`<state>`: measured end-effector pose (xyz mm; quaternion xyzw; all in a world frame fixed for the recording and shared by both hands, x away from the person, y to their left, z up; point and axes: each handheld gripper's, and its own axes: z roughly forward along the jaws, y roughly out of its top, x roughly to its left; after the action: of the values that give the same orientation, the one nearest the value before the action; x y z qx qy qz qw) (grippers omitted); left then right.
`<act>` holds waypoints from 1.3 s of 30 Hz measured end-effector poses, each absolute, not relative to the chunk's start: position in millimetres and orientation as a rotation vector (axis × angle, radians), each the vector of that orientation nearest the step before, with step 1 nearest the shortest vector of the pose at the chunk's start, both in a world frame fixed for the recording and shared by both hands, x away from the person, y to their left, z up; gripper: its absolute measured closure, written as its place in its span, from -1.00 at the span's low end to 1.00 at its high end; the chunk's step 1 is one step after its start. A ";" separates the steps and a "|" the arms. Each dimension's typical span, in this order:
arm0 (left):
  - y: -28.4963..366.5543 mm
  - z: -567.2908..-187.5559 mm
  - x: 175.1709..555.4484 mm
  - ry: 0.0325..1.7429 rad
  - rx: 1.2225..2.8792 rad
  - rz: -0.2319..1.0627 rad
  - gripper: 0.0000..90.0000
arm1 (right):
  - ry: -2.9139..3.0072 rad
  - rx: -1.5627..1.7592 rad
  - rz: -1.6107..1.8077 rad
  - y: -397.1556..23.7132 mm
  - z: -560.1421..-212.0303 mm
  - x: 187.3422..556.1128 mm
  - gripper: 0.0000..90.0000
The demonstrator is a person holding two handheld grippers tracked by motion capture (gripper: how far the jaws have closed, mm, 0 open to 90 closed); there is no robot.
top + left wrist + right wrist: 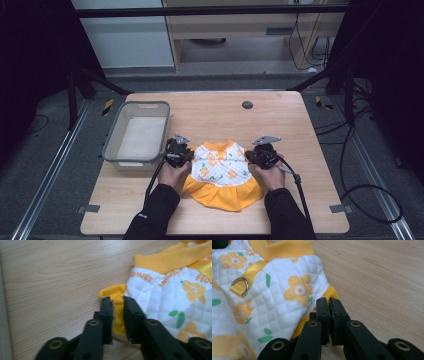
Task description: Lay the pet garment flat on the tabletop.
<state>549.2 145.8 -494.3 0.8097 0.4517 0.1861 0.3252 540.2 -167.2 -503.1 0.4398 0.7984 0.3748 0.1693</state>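
1. Dress sleeves – the left gripper (117, 300) clamps the yellow left cuff (113, 293); the right gripper (329, 301) pinches the right cuff (332, 293).
2. The dress (221, 172) lies flat between them, skirt toward the person.
3. A grey tub (112, 145) sits nearest the left gripper, on the table (280, 120).

Right gripper (329, 302) pinching the dress's (274, 297) yellow sleeve edge (332, 293)

Its black jaws stand nearly together on the yellow cuff, beside the quilted white flower-print body. A yellow strap with a metal D-ring (240, 286) lies at upper left; bare wooden tabletop (382, 277) spreads right.
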 end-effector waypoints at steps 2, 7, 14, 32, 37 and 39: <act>145.8 -491.3 548.0 1.193 2.123 0.482 0.93 | 2.259 1.229 1.067 -168.3 -499.2 538.0 0.94; 151.5 -464.5 541.6 1.129 2.022 0.532 0.94 | 2.165 1.162 1.203 -173.3 -472.2 528.8 0.94; 144.8 -409.6 538.4 0.993 1.935 0.650 0.94 | 2.022 1.053 1.288 -170.1 -438.2 525.3 0.94; 167.8 -381.6 523.4 1.046 1.875 0.627 -0.07 | 1.998 1.055 1.222 -181.4 -416.6 510.7 0.27; 175.8 -384.0 495.8 1.005 1.913 0.596 -0.13 | 2.035 1.063 1.270 -192.7 -414.4 482.1 0.18; 179.8 -390.0 482.9 0.993 1.938 0.577 -0.15 | 2.047 1.072 1.274 -194.2 -415.9 476.5 0.18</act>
<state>482.9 179.8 -390.0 0.7768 0.3979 0.2311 0.4301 476.5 -194.2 -415.9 0.3933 0.7515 0.4675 0.2488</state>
